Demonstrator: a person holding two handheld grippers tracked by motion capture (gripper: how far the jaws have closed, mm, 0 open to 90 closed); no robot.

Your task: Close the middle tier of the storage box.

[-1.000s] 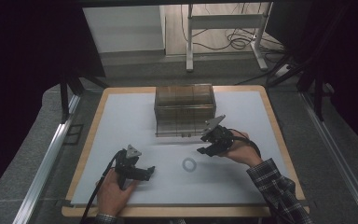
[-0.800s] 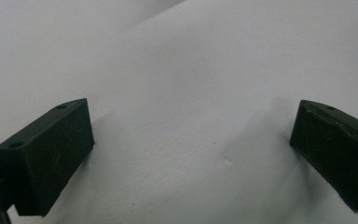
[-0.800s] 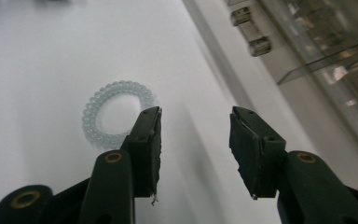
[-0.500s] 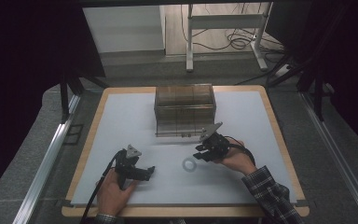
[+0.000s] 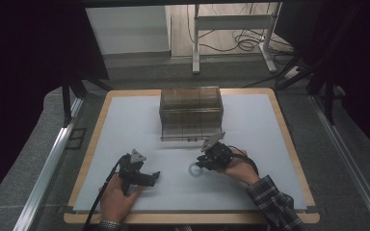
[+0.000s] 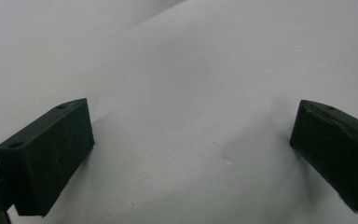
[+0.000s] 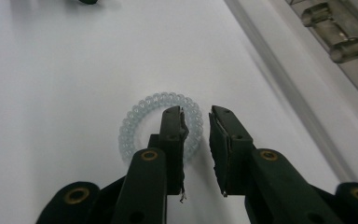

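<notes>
A clear spiral hair ring (image 5: pixel 193 169) (image 7: pixel 135 110) lies flat on the white mat (image 5: pixel 250 130). My right gripper (image 5: pixel 200 164) (image 7: pixel 196 115) is low over it, one jaw inside the ring and the other outside, so the ring's rim passes between them. Its jaws have just been closing; a narrow gap still shows and the pads do not press on the rim. My left gripper (image 5: pixel 154 177) (image 6: pixel 191 122) rests on the mat at the front left, jaws wide open with bare mat between them.
A brown see-through box (image 5: pixel 191 110) stands at the middle back of the mat, its front edge (image 7: pixel 335 37) close beyond my right gripper. A wooden border (image 5: pixel 289 139) frames the mat. Table legs and cables lie on the floor behind.
My right gripper has come down and to the left onto the hair ring, and its jaws have narrowed around the rim. The left gripper has stayed put.
</notes>
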